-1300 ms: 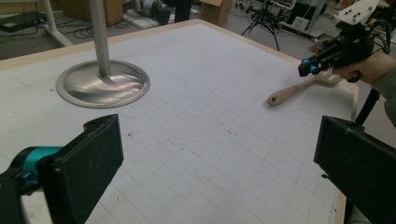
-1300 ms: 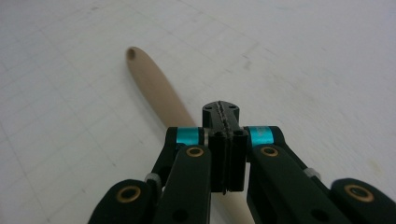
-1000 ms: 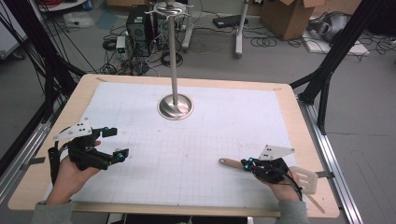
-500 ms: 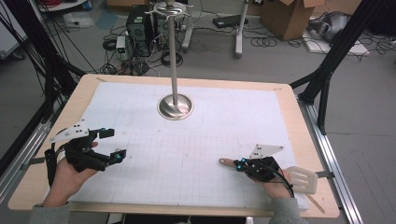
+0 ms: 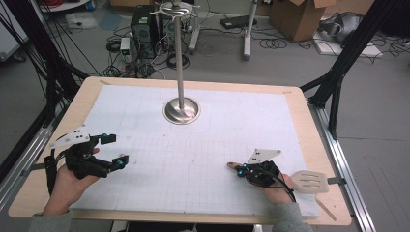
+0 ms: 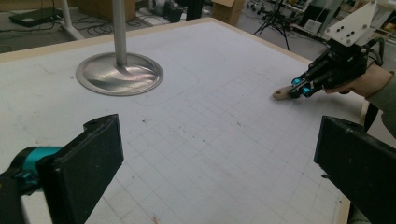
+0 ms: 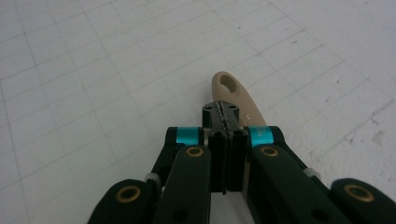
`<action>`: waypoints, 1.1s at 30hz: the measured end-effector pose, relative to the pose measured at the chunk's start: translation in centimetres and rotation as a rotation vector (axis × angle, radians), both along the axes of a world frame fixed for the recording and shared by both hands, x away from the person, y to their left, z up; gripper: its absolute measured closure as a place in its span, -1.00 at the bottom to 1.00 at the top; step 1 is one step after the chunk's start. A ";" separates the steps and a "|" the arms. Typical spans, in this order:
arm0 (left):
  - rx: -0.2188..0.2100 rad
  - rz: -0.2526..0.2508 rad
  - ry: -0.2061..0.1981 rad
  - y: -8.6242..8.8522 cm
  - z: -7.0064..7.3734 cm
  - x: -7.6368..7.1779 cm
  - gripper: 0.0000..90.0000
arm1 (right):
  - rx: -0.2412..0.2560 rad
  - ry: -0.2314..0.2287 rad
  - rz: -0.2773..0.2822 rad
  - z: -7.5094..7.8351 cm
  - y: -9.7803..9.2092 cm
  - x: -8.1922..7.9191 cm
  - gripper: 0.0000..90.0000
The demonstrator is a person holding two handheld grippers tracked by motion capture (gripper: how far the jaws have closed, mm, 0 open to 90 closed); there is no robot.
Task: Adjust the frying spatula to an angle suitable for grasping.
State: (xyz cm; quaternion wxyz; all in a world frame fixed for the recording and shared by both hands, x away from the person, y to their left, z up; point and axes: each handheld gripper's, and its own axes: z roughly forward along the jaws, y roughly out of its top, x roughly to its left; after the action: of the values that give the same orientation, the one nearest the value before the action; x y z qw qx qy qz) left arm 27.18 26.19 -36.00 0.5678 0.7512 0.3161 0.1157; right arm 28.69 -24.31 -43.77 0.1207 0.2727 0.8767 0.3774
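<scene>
- The spatula [image 5: 309, 181] lies flat on the mat [image 5: 193, 145], well in front of the stand [image 5: 181, 110] and to its right, blade by the mat's right edge.
- Its handle tip [image 7: 229, 86] points left, toward the mat's middle.
- The right gripper [image 5: 240, 168] has its jaws pressed together above the handle; whether they pinch it, I cannot tell.
- The left gripper [image 5: 115, 150], jaws spread wide, holds nothing, front-left of the stand.

Beige spatula [image 5: 309, 181], slotted head, lower right; black grippers with teal accents; white mat [image 5: 193, 159] ruled in a fine grey grid; shiny silver stand [image 5: 182, 110] at upper centre.
</scene>
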 end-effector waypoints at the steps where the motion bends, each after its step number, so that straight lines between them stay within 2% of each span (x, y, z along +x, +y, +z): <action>1: 0.002 0.001 0.000 0.0 0.0 0.0 -0.96 | -0.002 0.002 0.000 -0.1 0.2 0.0 1.00; 11: 0.005 0.016 0.002 0.6 -0.1 -0.4 -0.96 | -0.040 -0.007 -0.031 -0.4 1.1 0.8 1.00; 20: 0.008 0.031 0.004 0.9 -0.2 -0.8 -0.96 | -0.043 -0.041 -0.088 -0.5 1.4 1.6 1.00; 26: 0.010 0.037 0.003 1.2 -0.2 -1.0 -0.96 | -0.046 -0.056 -0.109 -0.6 1.6 2.1 1.00; 33: 0.010 0.044 0.008 1.3 -0.3 -1.2 -0.96 | -0.051 -0.067 -0.159 -0.7 1.8 2.8 1.00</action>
State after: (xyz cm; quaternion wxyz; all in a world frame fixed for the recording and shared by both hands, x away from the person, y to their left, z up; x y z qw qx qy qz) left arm 25.97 27.50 -36.28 0.5603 0.7473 0.3341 0.1267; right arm 31.53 -22.48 -44.44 0.1866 0.3256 0.8571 0.3530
